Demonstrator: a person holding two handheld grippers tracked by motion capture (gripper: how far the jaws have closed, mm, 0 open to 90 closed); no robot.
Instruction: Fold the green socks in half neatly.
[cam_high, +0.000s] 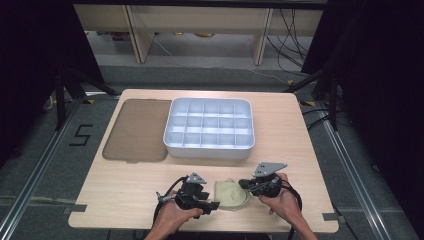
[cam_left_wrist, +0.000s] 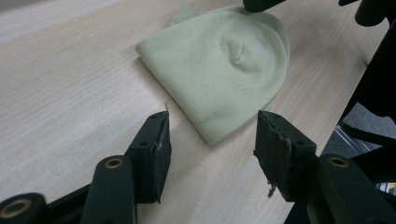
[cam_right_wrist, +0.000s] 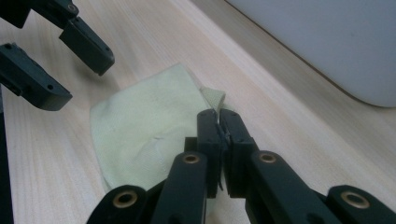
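The pale green cloth (cam_high: 231, 194) lay folded on the table (cam_high: 125, 190) near its 6 o'clock edge, between the two hands. The right gripper (cam_right_wrist: 218, 113) had its fingers pressed together on the cloth's edge, a thin fold of fabric pinched between the pads. The left gripper (cam_left_wrist: 211, 135) stood with its fingers well apart, the near corner of the cloth lying between them but untouched by either pad.

The step in hand looked like folding or flattening the cloth. To do it well, the right grip would likely need to hold the pinched edge steady while the left fingers closed squarely on the free corner, low to the table, taking both layers so the fold did not slip open.

The cloth was a soft, fine knit, matte, rounded along one side, with a small puckered dimple near its middle. The table was light wood with a straight grain, smooth. At 12 o'clock sat a white plastic organiser tray (cam_high: 210, 150) divided into square compartments, and at 10 o'clock its flat, translucent brown lid (cam_high: 135, 131) with rounded corners.
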